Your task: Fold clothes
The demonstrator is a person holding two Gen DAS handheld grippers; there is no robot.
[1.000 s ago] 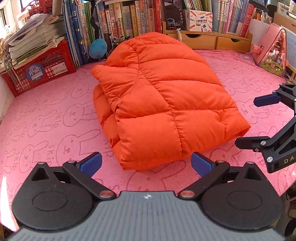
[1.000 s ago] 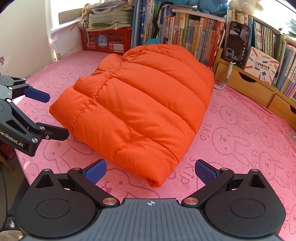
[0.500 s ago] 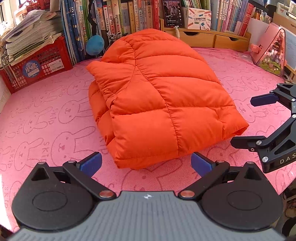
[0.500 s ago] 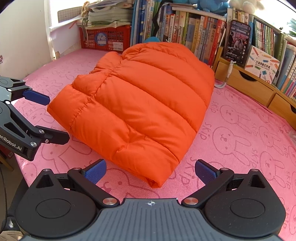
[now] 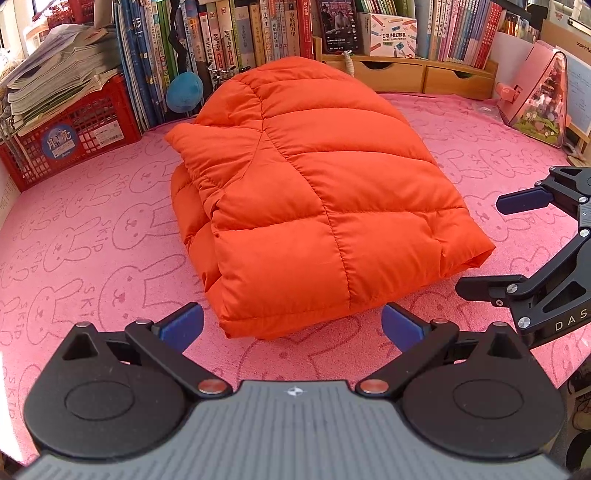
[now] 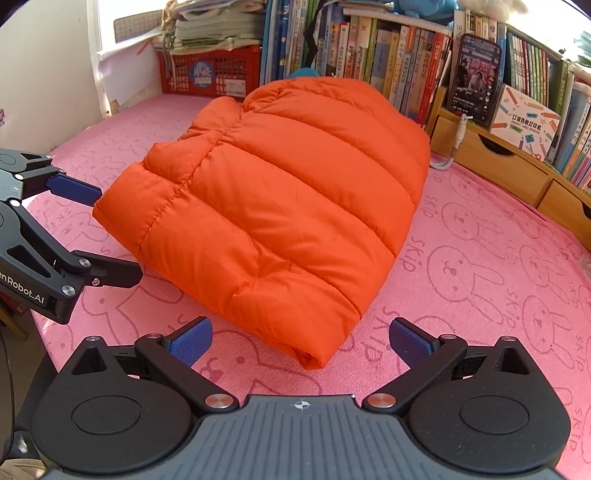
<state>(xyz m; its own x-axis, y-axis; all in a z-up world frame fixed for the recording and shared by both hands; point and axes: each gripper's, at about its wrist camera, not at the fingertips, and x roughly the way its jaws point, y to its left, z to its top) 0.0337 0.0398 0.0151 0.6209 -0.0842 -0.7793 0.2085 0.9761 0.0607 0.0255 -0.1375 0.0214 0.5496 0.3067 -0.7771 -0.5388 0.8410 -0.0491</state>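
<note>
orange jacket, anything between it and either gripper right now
Nothing visible. The folded orange jacket lies on the pink mat, and only bare mat separates its near edge from the open left gripper and open right gripper.

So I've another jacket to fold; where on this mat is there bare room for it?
The mat is bare between the jacket and the red crate, and between the jacket and the wooden drawers. The back edge is crowded with books.
</note>
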